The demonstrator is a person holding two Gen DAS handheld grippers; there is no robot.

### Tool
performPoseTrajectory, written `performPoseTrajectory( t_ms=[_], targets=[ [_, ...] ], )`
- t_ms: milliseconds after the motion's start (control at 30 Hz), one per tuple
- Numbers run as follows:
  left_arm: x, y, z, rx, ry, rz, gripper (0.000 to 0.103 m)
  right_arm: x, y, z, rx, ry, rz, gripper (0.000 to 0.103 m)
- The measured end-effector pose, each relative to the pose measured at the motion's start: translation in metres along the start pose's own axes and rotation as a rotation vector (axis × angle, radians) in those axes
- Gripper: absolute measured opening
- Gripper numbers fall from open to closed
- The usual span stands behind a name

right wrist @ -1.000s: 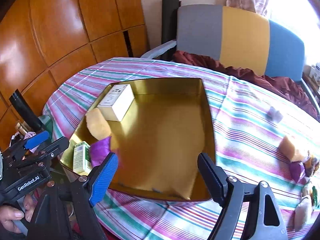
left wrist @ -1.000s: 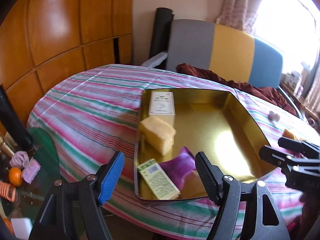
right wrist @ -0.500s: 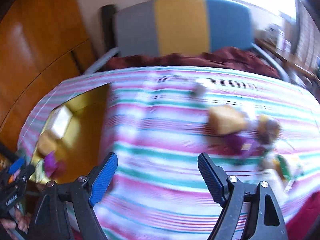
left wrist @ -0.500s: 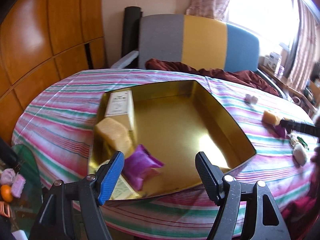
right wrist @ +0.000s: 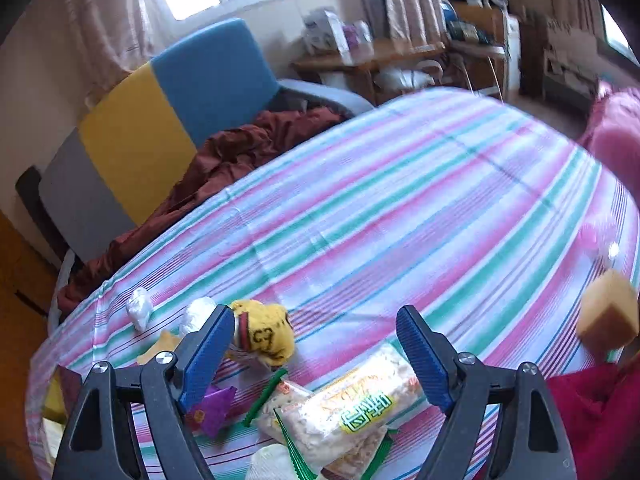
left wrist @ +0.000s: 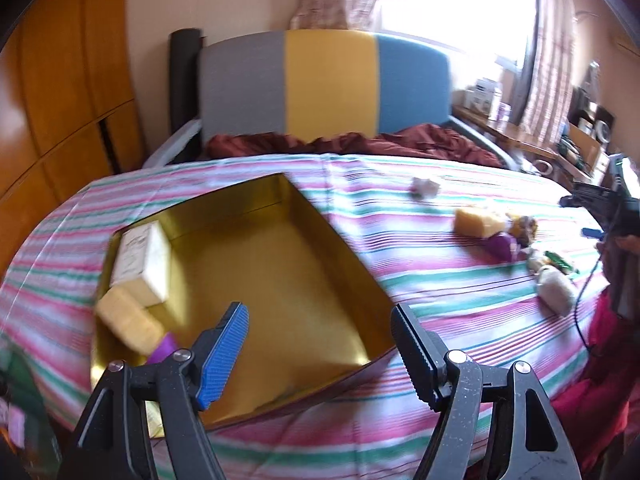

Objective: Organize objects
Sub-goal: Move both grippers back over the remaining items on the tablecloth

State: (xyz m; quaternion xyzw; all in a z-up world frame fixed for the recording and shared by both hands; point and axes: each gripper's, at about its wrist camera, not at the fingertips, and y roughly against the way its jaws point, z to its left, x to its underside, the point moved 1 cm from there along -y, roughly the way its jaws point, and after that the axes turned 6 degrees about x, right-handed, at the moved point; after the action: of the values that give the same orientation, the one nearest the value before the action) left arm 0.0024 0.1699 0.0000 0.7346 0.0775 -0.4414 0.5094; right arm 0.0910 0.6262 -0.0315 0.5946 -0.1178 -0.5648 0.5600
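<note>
A gold tray (left wrist: pixel 280 280) lies on the striped tablecloth, holding a white box (left wrist: pixel 144 256), a yellow sponge (left wrist: pixel 128 320) and a purple packet (left wrist: pixel 164 346) along its left side. My left gripper (left wrist: pixel 320 344) hangs open over the tray's near edge, nothing between its fingers. My right gripper (right wrist: pixel 320 344) is open above a pile of loose things: a long snack packet (right wrist: pixel 352 404), a yellow plush toy (right wrist: pixel 266 334), a purple packet (right wrist: pixel 214 410) and green wrappers. It touches none of them.
A second sponge (left wrist: pixel 478 222) and a white wad (left wrist: pixel 426 188) lie on the cloth right of the tray. A tan block (right wrist: pixel 608 316) sits near the table's right edge. A grey, yellow and blue chair (left wrist: pixel 328 84) with a maroon cloth stands behind.
My right gripper has swung from over the tray to the right, over the pile of loose things, rolling as it went. The left gripper has shifted right along the tray's near edge. Both stayed open.
</note>
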Motion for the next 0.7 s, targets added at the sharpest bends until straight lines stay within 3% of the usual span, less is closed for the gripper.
performPoseTrajectory(
  t_ms=[167,500,700],
  targets=[
    [-0.021,-0.026,-0.041,0.094,-0.023,0.041,0.078,0.000,-0.007,-0.011,-0.060,-0.066,0.053,0.084],
    [-0.071,-0.090,-0.113,0.264,-0.006,0.152,0.082,0.001,-0.009,0.002,-0.102,-0.013,0.071,0.084],
    [-0.092,-0.132,-0.122,0.287,0.059,0.230,0.082,0.001,-0.010,-0.002,-0.139,-0.028,0.087,0.084]
  ],
)
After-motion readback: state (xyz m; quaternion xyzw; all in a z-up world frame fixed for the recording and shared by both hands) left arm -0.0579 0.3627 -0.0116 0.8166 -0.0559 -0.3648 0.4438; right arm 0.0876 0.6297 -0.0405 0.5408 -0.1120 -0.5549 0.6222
